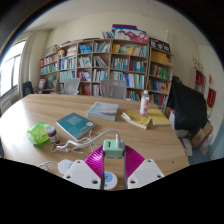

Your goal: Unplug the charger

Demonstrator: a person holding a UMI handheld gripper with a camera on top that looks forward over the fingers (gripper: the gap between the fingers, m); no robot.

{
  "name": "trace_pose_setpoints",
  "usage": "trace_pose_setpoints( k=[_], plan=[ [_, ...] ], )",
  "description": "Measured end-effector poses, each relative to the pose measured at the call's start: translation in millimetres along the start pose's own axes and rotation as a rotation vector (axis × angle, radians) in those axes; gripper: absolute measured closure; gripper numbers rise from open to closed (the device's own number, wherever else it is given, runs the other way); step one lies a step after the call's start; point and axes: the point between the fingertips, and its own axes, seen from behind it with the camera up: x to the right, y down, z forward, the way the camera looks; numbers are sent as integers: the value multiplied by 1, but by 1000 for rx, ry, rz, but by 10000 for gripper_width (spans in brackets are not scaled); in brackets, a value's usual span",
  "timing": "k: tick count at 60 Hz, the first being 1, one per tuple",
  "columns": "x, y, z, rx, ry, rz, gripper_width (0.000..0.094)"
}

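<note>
Looking along the gripper (113, 172) from low centre of the frame, we see its two white fingers (82, 173) spread apart at the bottom, magenta pads facing inward. Between them sits the charger (113, 150), a small pale block with a greenish face, resting near the table (40, 112) edge. Its sides lie close against the pads, but we cannot tell whether both pads press on it, so whether the claw is clenched or released stays uncertain.

A thin white cable (78, 140) trails left from the charger across the wood toward the lower left, where a round white object (65, 165) lies just beside the left finger. Further left we see a green item (40, 133) with a pale lump beside it.

Just beyond the fingers, left of centre, lies a teal book (74, 124). Behind it, at centre, rests a grey stack of books (102, 109). To the right of centre a yellow sheet (150, 118) lies flat, and a white bottle (144, 102) with a red cap stands upright behind it.

At the right of the frame a dark chair (186, 108) stands at the table. Across the upper centre runs a wooden bookshelf (105, 62) packed with books, and a window (12, 68) brightens the upper left.
</note>
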Motion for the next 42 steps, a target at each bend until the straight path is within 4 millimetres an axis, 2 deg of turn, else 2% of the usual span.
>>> trace_pose_setpoints(
  k=[3, 4, 9, 13, 19, 21, 22, 23, 26, 37, 39, 42],
  plan=[
    [22, 34, -5, -101, -7, 54, 681],
    [29, 52, 0, -128, -7, 52, 681],
    [59, 105, -11, -276, 12, 11, 665],
    [65, 147, -16, -393, -10, 32, 665],
    [60, 182, -12, -472, -36, 83, 653],
    [59, 190, -11, -498, -39, 72, 639],
    [60, 187, -16, -520, -44, 67, 639],
    [59, 194, -9, -517, -43, 63, 638],
    [57, 198, -2, -524, -43, 69, 627],
    [60, 192, 19, -506, -13, 69, 571],
    [60, 190, 21, -504, -9, 70, 533],
    [61, 188, 20, -503, -5, 73, 419]
  ],
)
